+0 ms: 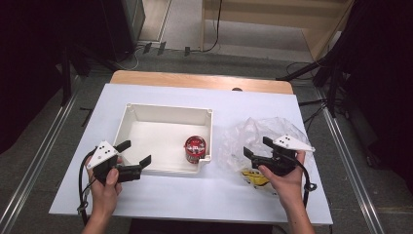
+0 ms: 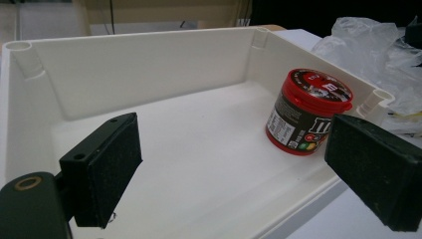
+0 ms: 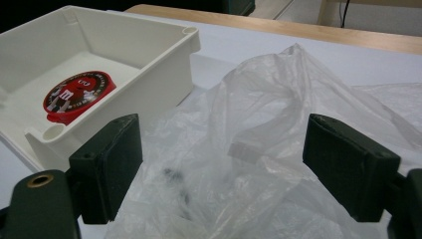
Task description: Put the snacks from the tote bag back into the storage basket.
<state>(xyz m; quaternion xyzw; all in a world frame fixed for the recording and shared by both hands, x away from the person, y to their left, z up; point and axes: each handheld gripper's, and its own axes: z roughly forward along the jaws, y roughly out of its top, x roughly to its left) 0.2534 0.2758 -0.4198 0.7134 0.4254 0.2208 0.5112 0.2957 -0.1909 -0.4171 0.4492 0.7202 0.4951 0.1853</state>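
- Table (image 1: 160,190) — white top with a wooden strip along its far edge; it carries everything below.
- White plastic bin (image 1: 130,113) — a shallow open tray with round corner posts, on the left half of the table. Its near rim lies just ahead of the left gripper (image 1: 136,157), whose jaws stand wide apart with nothing between the pads; in the left gripper view the bin's floor (image 2: 199,164) shows between them.
- Clear plastic bag (image 1: 253,131) — crumpled and loose, lying to the right of the bin, close to its right wall but apart from it. It is the thing in hand: the right gripper (image 1: 257,145) sits at the bag's near right edge with jaws spread wide, not clamped. In the right gripper view the film (image 3: 278,114) billows up between and beyond the two pads without being pressed by either. The right hand is by far the nearer; judged from this, the coming move is a short push forward into the folds, then a squeeze.
- Yellow packet (image 1: 254,176) — partly under the bag's near edge, just below the right gripper; its print is too small to read.
- Red candy tub (image 1: 195,147) — upright in the bin's near right corner. Its lid (image 3: 78,94) shows the red M&M's character, and its side (image 2: 298,130) carries a large "m" logo plus a fine-print panel that cannot be read.
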